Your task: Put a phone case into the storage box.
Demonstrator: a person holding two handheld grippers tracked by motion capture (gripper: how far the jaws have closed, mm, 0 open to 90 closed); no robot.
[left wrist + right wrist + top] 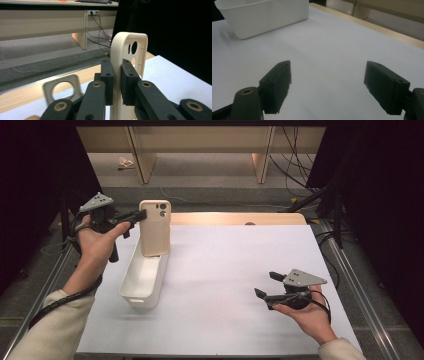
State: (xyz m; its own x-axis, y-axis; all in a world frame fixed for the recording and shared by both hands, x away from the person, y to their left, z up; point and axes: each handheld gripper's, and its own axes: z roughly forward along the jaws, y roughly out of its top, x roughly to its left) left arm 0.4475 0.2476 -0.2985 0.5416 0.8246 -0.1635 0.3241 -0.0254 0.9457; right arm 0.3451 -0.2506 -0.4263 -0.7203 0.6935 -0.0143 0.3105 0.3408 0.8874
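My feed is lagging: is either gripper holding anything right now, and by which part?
The left gripper is shut on the phone case, pinching one long side edge, case upright over the bin. The right gripper is open and holds nothing.

high: above, looking forward-down | gripper views: close, low | shared: white bin (142, 280) (262, 15)

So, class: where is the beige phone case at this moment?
In the high view the phone case stands upright at the table's left, over the far end of the white bin, clamped by the left gripper.
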